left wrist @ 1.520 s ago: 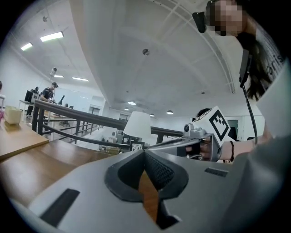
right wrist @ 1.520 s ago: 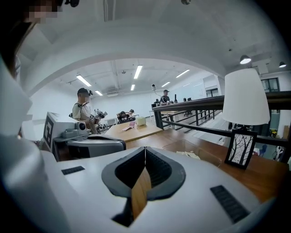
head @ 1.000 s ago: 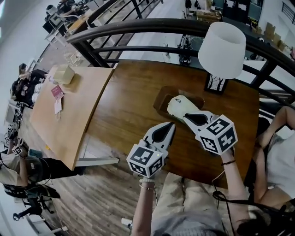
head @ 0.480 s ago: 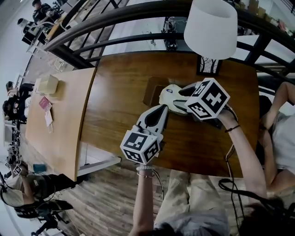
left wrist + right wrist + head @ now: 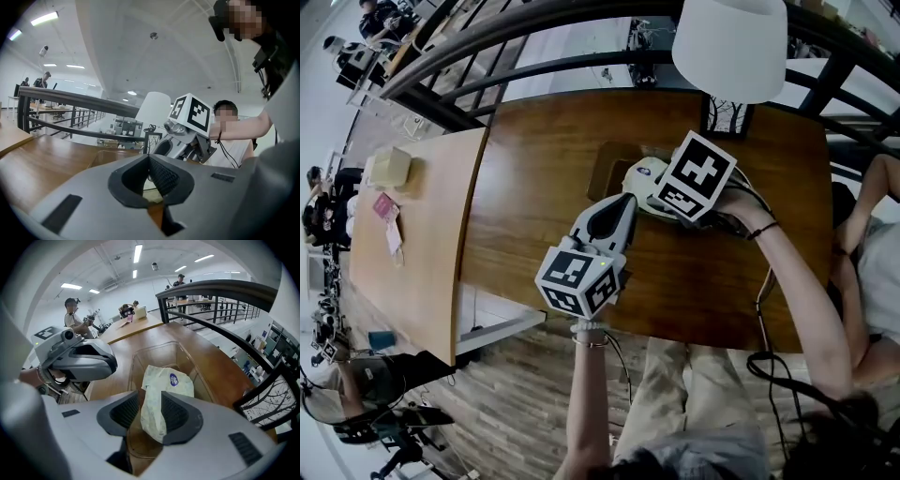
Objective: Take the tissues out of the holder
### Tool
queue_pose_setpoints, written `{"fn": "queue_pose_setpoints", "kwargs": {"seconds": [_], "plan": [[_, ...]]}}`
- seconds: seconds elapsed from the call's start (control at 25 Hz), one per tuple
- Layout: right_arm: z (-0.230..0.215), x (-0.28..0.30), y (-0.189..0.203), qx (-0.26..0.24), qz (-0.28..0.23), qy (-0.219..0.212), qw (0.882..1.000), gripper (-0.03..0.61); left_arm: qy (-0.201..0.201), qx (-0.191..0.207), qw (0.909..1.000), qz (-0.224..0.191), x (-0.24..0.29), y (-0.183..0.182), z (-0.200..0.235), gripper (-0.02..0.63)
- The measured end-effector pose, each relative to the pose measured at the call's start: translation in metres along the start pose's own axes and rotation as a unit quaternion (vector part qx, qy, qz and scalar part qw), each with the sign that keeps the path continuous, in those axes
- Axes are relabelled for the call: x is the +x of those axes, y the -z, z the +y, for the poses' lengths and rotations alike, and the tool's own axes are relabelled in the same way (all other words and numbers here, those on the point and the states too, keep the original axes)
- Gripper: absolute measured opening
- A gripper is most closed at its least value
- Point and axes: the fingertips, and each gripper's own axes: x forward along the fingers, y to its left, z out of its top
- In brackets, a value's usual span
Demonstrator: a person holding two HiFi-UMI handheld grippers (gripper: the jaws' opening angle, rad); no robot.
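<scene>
Right gripper view: the right gripper [image 5: 150,395], clenched a second ago, now stands spread astride the pale, soft tissue pack with a blue sticker [image 5: 168,389]. The pack lies in the clear rectangular plastic holder [image 5: 190,357] at twelve o'clock, so a grasp looks imminent. The left gripper [image 5: 149,158], at nine o'clock, is clenched and empty. In head view the right gripper covers most of the pack.

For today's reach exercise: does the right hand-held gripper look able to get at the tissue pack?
Probably yes: the right hand-held gripper straddles the pack in the holder, jaws open on either side, with nothing else in between.
</scene>
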Motion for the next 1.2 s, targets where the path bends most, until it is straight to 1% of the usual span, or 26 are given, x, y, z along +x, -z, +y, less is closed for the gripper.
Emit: {"fn": "queue_pose_setpoints", "kwargs": {"seconds": [0.08,0.12,0.16,0.24,0.32,0.4,0.6,0.76,1.0,1.2], "plan": [[0.0,0.006,0.006,-0.001,0.025,0.003,1.0,0.148,0.001,-0.001,1.0,0.002,0.001,0.003,0.0,0.008],[0.0,0.009,0.009,-0.003,0.036,0.004,0.999,0.123,0.001,-0.002,1.0,0.002,0.001,0.005,0.0,0.008],[0.0,0.01,0.01,-0.008,0.043,0.008,0.999,0.065,0.001,-0.003,1.0,0.003,0.001,0.006,0.0,0.008],[-0.001,0.011,0.012,-0.025,0.051,0.016,0.998,0.024,0.0,-0.006,1.0,0.003,0.001,0.008,0.0,0.008],[0.0,0.011,0.011,-0.033,0.052,0.014,0.998,0.014,-0.001,-0.008,1.0,0.003,0.0,0.01,0.0,0.008],[0.0,0.01,0.01,-0.03,0.043,0.014,0.999,0.012,-0.002,-0.01,0.9999,0.004,-0.001,0.013,0.0,0.008],[-0.006,0.0,0.002,-0.013,0.009,0.03,0.999,0.012,-0.002,-0.009,0.9999,0.003,-0.005,0.014,0.0,0.008],[-0.005,-0.01,-0.007,-0.011,-0.008,0.032,0.999,0.012,-0.001,-0.009,1.0,0.0,-0.009,0.01,0.002,0.008],[-0.009,-0.042,-0.022,-0.009,-0.04,0.043,0.998,0.012,0.009,0.003,0.9999,-0.011,-0.004,-0.01,-0.01,0.008],[-0.007,-0.062,-0.04,0.001,-0.079,0.041,0.996,0.012,0.014,0.015,0.9996,-0.02,-0.008,-0.026,-0.008,0.008]]}}
